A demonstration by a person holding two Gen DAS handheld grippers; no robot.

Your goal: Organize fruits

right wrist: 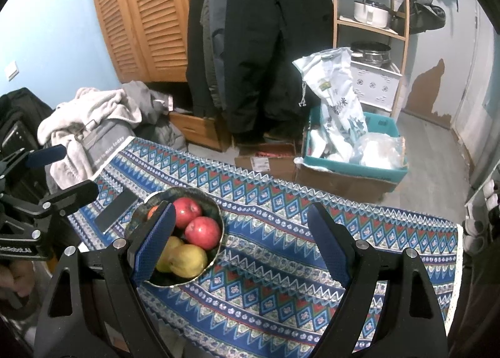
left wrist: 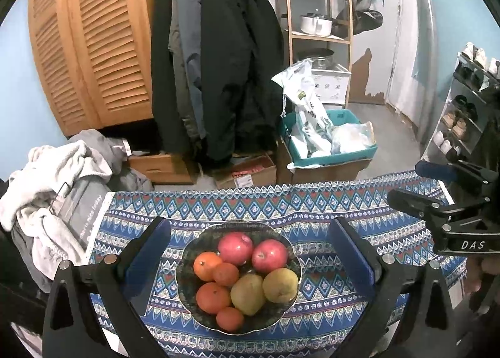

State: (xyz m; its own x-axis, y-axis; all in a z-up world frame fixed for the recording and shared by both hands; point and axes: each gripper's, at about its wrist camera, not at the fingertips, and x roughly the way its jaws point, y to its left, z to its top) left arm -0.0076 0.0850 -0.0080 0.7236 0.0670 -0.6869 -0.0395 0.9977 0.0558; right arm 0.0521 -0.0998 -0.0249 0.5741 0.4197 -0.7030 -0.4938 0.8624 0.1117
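Oranges (right wrist: 152, 211) mostly behind claw finger (right wrist: 156, 242)

A dark, scallop-rimmed bowl (left wrist: 184, 251) sits on the patterned tablecloth (left wrist: 328, 208) and holds all the fruit. Two red apples (left wrist: 235, 248) lie side by side at its far edge, touching each other, stems up. Two yellow-green pears (left wrist: 247, 294) rest just in front of them on the right half (one shows a little brown russeting), pressed together. Four oranges (left wrist: 207, 265) fill the left half in a loose column from the apples down to the near rim, a larger one at the top, a smaller beside it, another large one below, and the smallest at the near rim. Every piece is whole and unpeeled.
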